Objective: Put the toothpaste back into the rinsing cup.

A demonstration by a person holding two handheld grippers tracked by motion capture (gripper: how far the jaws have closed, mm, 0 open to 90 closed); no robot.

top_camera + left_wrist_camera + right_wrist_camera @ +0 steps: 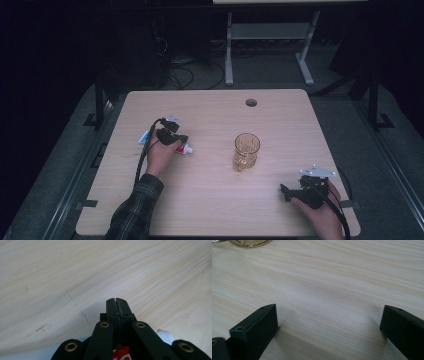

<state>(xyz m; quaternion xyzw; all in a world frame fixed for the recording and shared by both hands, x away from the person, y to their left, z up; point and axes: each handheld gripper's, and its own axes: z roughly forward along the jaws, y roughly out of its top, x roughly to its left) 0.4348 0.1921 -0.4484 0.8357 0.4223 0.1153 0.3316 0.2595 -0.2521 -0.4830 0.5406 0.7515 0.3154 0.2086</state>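
A toothpaste tube [186, 149] with a red and white front and a white cap lies on the left half of the wooden table [210, 200]; its blue end [145, 136] pokes out behind the hand. My left gripper [181, 139] hovers just over the tube, its jaws shut with nothing between the tips. In the left gripper view the shut gripper [116, 300] points at bare wood, and the tube's cap [165, 336] peeks out beneath its body. My right gripper [285, 191] rests open near the front right corner, jaws wide apart over bare wood in the right gripper view [329, 312].
An amber glass mug [246, 150] stands upright at mid-table, between the two grippers; its base [249, 242] edges the right gripper view. A cable hole [251, 102] is near the far edge. Beyond the table stand a desk's white legs [229, 50] and floor cables.
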